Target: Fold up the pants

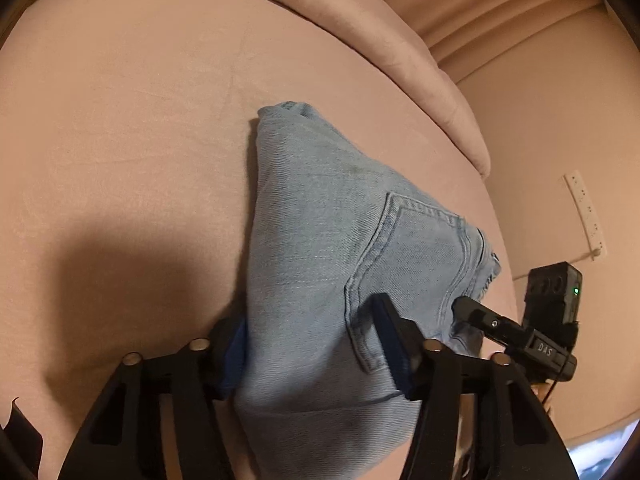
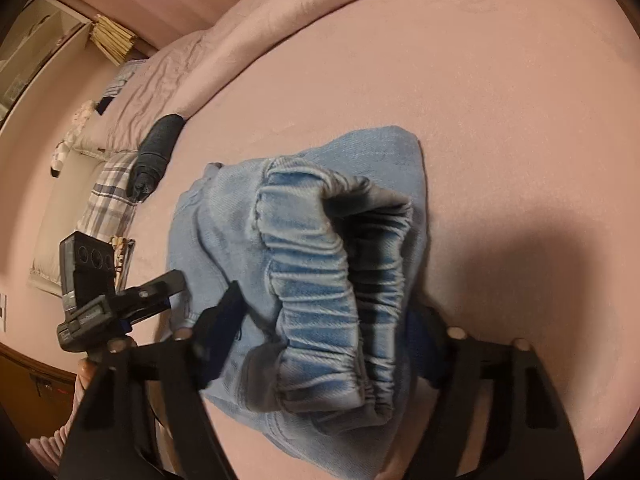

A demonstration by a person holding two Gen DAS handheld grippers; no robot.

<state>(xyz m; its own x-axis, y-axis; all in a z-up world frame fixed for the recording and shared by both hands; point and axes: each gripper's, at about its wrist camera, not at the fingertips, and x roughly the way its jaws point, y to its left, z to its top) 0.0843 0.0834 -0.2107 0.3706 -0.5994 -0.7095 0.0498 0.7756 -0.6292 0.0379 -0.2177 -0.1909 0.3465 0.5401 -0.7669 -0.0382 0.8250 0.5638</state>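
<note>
The light blue denim pants point(image 1: 320, 220) lie folded into a thick bundle on the pink bed point(image 1: 120, 120), back pocket point(image 1: 412, 256) facing up. My left gripper point(image 1: 316, 352) straddles the near end of the bundle, its blue pads pressing the denim from both sides. In the right wrist view the pants point(image 2: 224, 232) show their gathered elastic waistband point(image 2: 312, 288), and my right gripper point(image 2: 320, 340) is closed on that end. Each gripper appears in the other's view: the right gripper point(image 1: 500, 324) at the pocket side, the left gripper point(image 2: 152, 292) at the bundle's left.
A pink duvet point(image 1: 400, 40) is heaped along the far side of the bed. A dark rolled garment point(image 2: 156, 152) and a plaid cloth point(image 2: 108, 200) lie at the bed's left edge point(image 2: 132, 240). A white power strip point(image 1: 584, 212) lies beyond the right edge.
</note>
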